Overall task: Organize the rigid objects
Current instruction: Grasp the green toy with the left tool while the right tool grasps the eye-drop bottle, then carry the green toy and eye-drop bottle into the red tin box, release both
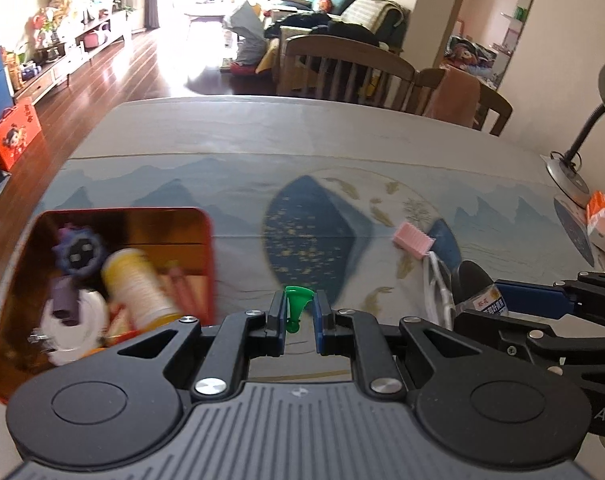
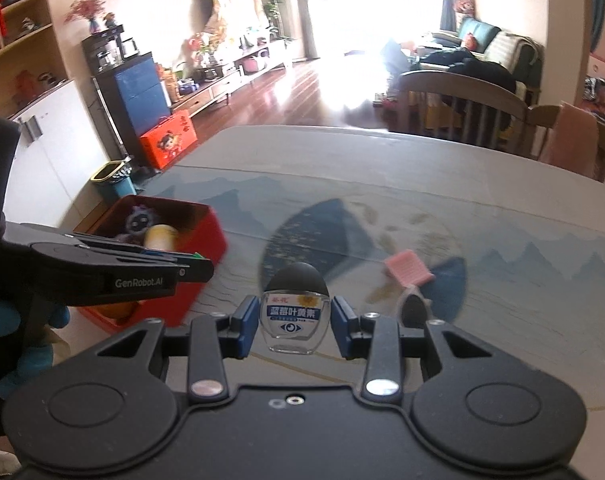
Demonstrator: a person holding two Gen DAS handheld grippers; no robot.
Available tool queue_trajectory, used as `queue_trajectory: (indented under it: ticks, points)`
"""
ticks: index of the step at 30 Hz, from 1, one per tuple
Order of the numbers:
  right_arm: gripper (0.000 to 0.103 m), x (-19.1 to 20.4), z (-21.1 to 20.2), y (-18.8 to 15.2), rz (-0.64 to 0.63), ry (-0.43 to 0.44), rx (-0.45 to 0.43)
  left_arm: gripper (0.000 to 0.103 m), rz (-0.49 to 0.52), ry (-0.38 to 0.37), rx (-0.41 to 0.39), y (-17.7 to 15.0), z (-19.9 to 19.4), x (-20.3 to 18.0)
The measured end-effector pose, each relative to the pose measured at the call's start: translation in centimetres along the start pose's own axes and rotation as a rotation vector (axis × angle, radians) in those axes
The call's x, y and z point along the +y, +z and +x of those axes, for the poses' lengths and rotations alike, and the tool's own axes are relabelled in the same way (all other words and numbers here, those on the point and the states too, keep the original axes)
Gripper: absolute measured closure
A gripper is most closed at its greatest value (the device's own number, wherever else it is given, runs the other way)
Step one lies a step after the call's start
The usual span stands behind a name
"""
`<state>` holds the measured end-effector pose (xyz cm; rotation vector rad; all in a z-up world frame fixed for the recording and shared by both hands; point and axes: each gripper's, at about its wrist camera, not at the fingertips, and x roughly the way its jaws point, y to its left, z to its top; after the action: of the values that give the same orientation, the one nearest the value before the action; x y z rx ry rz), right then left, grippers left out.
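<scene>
Red tin (image 1: 206,240) holding yellow bottle (image 1: 136,284), left tool (image 1: 298,316) pinching green piece (image 1: 296,304), right tool (image 2: 294,320) spread around small bottle (image 2: 294,316)

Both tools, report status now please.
Left tool shut on green piece. Right tool open around small bottle. Red tin left, unobstructed.

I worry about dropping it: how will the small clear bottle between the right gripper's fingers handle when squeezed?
The small clear bottle looks rigid and glossy, so probably slippery. Its rounded body and black cap suggest it may twist or tip between the right gripper's flat pads, and probably weighs little.
</scene>
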<state>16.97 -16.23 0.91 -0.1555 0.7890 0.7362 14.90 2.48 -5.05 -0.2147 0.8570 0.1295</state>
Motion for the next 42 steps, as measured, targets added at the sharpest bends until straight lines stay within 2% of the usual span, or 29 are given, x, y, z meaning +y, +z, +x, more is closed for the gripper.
queue_trajectory:
  ticks: [15,27,35,42]
  points:
    - [0.065,8.4,3.4,2.1,-0.054,0.052,0.011,0.09,-0.055,0.047,-0.01,-0.7,-2.6,9.6]
    - [0.065,12.6,8.7,4.8,-0.117,0.026,0.022,0.09,-0.053,0.089,0.024,-1.1,-1.4,15.6]
    - [0.065,13.7,13.2,6.0,-0.145,-0.015,0.081,0.09,-0.015,0.066,0.064,-1.3,0.4,16.5]
    - [0.065,14.2,15.1,5.7,-0.153,-0.035,0.124,0.09,0.025,0.022,0.067,-1.2,0.9,16.2]
